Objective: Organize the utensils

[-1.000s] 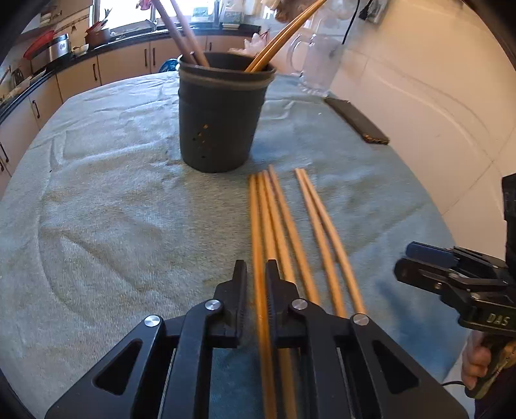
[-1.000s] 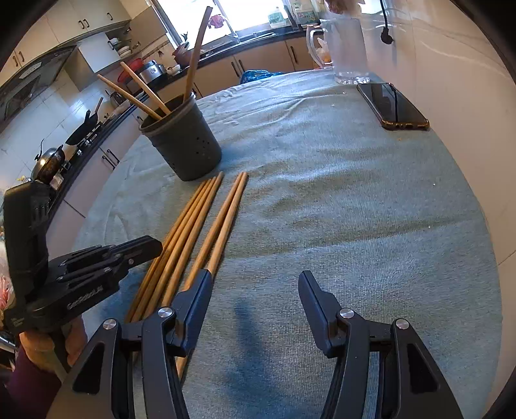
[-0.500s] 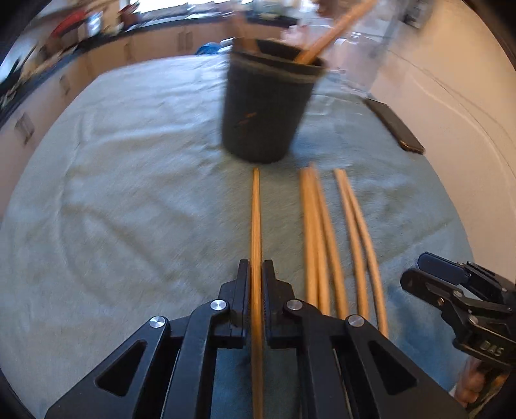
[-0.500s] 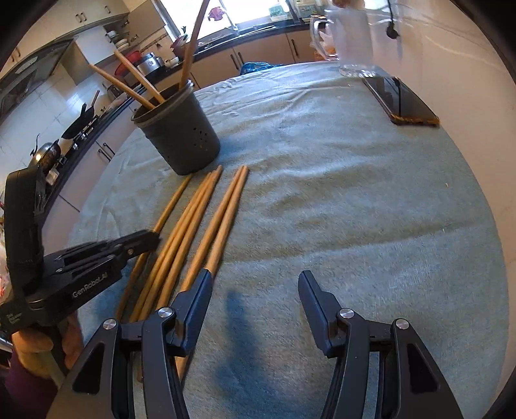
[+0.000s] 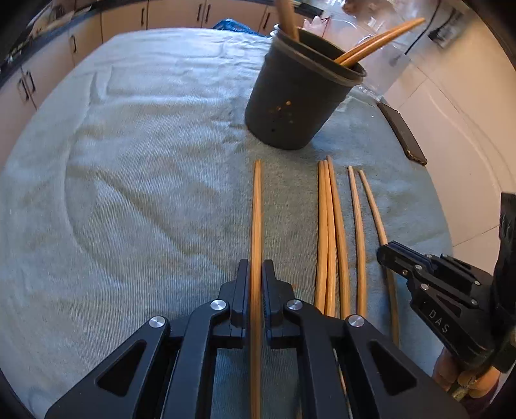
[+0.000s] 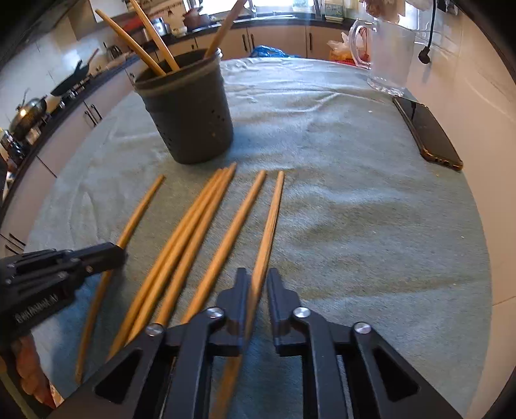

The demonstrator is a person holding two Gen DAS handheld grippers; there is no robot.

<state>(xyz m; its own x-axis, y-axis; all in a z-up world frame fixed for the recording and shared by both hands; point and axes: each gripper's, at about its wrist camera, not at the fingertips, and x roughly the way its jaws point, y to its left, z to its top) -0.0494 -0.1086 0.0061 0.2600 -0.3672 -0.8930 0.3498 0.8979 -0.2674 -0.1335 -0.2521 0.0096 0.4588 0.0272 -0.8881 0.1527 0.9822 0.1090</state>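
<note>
Brightness: daylit and bright in both views, colours clear.
Light source: windows behind the far counter, blown out to white.
Glare: pale sheen on the wall tiles and on the glass jug.
Shadows: soft; a darker patch on the towel-covered surface right under the left gripper.
Blur: right gripper view smeared low down, its nearest chopstick streaked; left view sharper.
Distortion: strong fisheye, straight edges bowed, corners black.
</note>
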